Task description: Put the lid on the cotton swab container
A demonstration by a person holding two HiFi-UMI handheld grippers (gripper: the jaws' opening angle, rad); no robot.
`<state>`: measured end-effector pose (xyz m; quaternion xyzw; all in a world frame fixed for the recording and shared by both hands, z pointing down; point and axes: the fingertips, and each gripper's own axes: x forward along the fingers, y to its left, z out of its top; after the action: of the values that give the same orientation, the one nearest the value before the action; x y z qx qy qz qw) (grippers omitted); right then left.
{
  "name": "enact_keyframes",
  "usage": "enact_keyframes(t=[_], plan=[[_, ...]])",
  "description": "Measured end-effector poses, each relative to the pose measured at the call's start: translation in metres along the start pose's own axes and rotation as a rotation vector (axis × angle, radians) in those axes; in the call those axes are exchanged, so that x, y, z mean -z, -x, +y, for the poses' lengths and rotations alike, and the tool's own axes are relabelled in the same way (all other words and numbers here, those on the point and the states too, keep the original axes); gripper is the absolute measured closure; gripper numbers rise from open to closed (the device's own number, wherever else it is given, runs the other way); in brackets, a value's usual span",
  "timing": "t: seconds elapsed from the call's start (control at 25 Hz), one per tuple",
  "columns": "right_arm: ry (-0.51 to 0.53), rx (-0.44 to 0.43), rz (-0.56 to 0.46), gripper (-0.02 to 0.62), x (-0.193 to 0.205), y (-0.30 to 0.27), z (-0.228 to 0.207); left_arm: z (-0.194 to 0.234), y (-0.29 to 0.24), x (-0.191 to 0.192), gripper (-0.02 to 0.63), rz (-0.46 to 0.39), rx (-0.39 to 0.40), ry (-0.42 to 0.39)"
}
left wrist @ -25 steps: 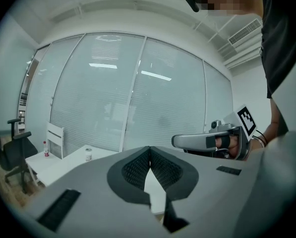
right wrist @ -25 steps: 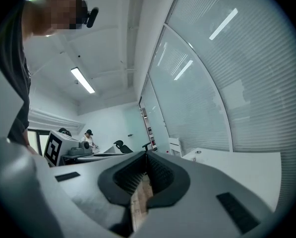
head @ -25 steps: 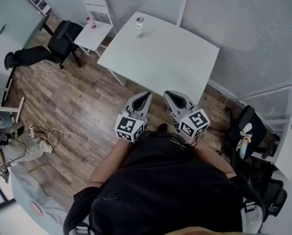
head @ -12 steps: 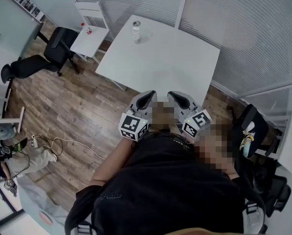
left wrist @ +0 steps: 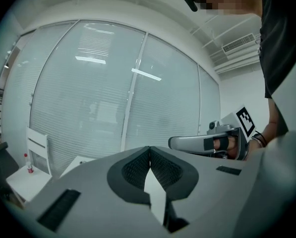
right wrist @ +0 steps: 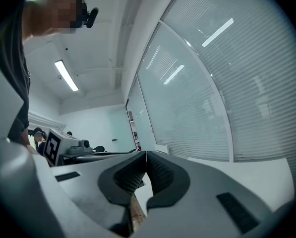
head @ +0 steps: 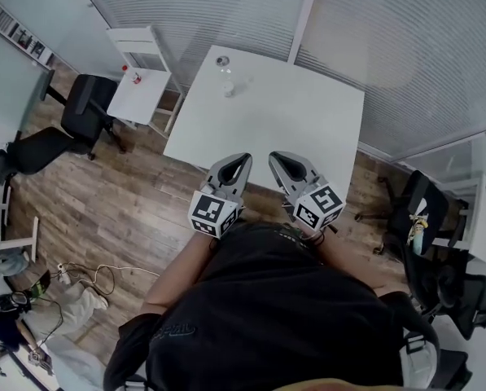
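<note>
— Where's the cotton swab container (head: 229, 88)?
— Far-left corner of the surface (head: 308, 129), well ahead of both; the lid (head: 222, 60) is probably that small disc beyond it.
— Jaws?
— Left gripper (head: 242, 160) and right gripper (head: 276, 158): closed, empty; left is nearer.

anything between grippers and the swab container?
Nothing visible. Only bare table lies between the left gripper, the right gripper and the small clear container at its far end; the round item beyond it, probably the lid, is unobstructed too.

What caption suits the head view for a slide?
Person facing white table, left gripper and right gripper shut, empty; clear container at far edge.
</note>
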<state>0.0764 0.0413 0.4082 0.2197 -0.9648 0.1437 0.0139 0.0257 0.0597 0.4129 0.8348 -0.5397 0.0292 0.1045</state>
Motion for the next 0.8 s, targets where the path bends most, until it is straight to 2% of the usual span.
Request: enact_keyframes(t=[0.28,0.52,0.8], plan=[[0.038,0.052,-0.029,0.571,-0.01,-0.068,0.026,0.079,0.024,-0.016,0.589,-0.005,0.009,-0.01],[0.043,0.06,-0.009,0.571,-0.008,-0.092,0.032,0.103,0.03,-0.01,0.589,0.011,0.015,0.016],[0.039,0.046,0.004,0.571,-0.007,-0.11,0.018,0.115,0.014,-0.012,0.589,0.007,0.031,0.023]])
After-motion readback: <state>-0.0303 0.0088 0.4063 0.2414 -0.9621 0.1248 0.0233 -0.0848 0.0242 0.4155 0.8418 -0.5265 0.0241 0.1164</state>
